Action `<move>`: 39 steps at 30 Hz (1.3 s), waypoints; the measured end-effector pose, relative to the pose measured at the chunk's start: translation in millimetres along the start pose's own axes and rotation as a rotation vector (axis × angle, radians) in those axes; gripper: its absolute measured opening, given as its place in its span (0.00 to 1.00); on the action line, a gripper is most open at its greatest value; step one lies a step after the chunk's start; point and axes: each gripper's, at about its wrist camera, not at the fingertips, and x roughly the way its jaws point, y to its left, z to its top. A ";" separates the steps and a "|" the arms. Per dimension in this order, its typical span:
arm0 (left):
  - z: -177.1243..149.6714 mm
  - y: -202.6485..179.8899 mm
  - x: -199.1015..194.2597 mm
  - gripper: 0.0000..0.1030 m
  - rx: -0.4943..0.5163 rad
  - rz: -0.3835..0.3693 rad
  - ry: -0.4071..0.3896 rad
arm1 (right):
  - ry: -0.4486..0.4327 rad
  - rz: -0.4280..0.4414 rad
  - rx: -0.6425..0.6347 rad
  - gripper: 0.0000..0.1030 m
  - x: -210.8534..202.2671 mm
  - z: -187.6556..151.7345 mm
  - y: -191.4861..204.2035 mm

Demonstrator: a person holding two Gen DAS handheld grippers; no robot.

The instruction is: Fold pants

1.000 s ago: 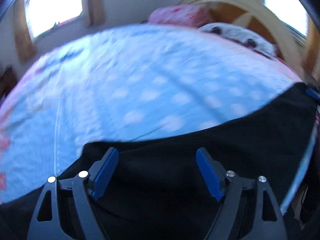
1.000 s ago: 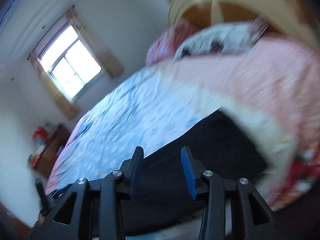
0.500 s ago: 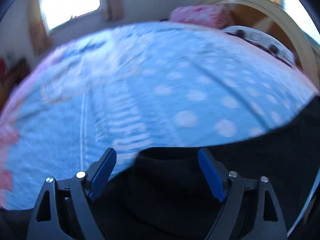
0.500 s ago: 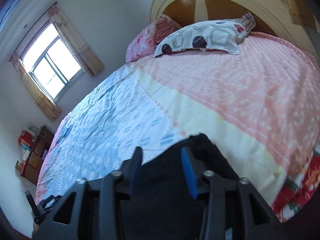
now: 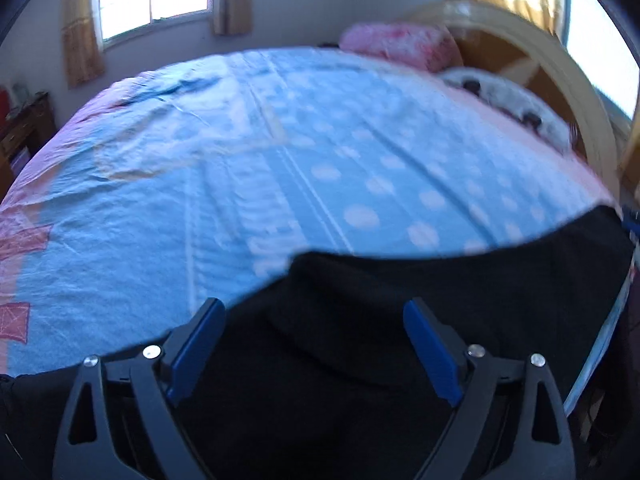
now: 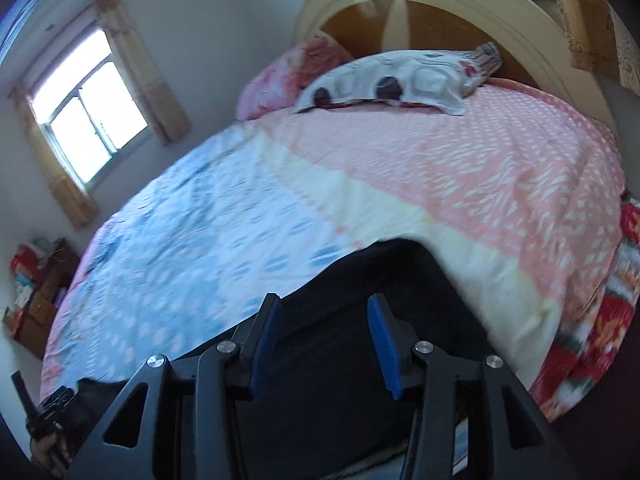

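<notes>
Black pants (image 5: 420,300) lie flat on the near part of the bed, their edge running across the blue dotted bedspread (image 5: 280,160). My left gripper (image 5: 314,308) hovers over the pants near a corner of the cloth. Its jaws are wide and still opening, and no cloth is pinched between the blue pads. In the right wrist view my right gripper (image 6: 323,304) is over the other end of the pants (image 6: 400,268). It is open about half way with nothing gripped. The left gripper (image 6: 48,412) shows small at that view's lower left.
A pink pillow (image 6: 288,76) and a white patterned pillow (image 6: 400,80) lie against the arched headboard (image 6: 440,4). A window (image 6: 88,104) is in the far wall. Wooden furniture with boxes (image 6: 36,300) stands beside the bed. The red floral bed edge (image 6: 592,340) drops off at the right.
The left gripper has slid sideways along the pants, so their corner now lies between its fingers, and its jaws have widened. The right view has steadied, with the jaws slightly wider.
</notes>
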 end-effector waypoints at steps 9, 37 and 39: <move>21.9 21.9 53.7 1.00 -0.087 0.120 0.104 | 0.113 0.059 -0.087 0.47 27.7 -37.8 35.8; 18.5 -206.8 33.9 0.99 0.172 -0.328 0.056 | -0.045 0.116 0.478 0.47 -40.5 -46.8 -120.7; 13.9 -211.3 37.7 1.00 0.184 -0.304 0.047 | -0.026 0.132 0.483 0.47 -34.0 -44.9 -123.5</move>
